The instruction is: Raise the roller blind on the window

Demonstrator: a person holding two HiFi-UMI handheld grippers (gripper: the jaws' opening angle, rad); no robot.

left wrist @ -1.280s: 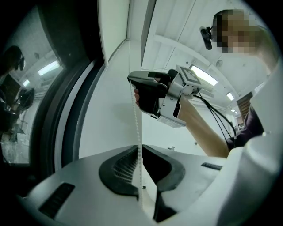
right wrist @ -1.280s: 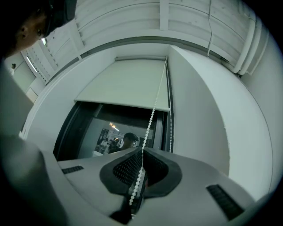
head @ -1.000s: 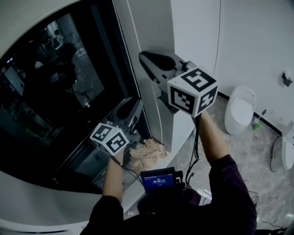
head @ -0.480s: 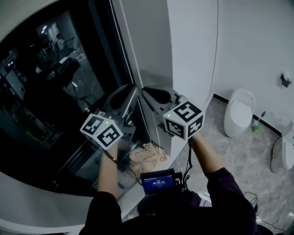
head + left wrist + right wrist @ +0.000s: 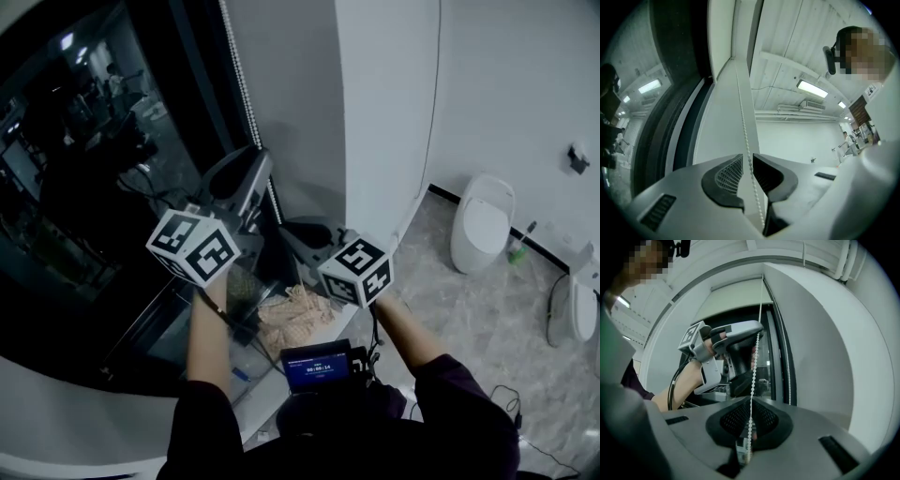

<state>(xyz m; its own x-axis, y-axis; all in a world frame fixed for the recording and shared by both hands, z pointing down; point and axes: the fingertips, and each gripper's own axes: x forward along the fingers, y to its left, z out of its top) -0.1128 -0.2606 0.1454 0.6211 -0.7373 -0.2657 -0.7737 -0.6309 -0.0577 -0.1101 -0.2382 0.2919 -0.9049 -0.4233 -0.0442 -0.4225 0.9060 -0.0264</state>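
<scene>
The right claw is clamping shut on the white bead chain, which is running straight up from between its pads toward the top of the window. The left claw is standing slightly open, its two pads apart, with the same chain passing through the gap and not being pinched. In the head view the right claw is now sitting low, close to the sill and below the left claw, whereas a second ago it was held high above it; the left claw is meanwhile sitting higher against the window frame than it was. The chain is hanging along the right edge of the dark window. In the right gripper view a pale roller blind is covering only the top strip of the window opening, with dark glass showing beneath it. A crumpled tan cloth is lying on the sill just below both claws. A small lit screen is sitting at the person's chest. A white toilet is standing on the tiled floor, well off to the right.
</scene>
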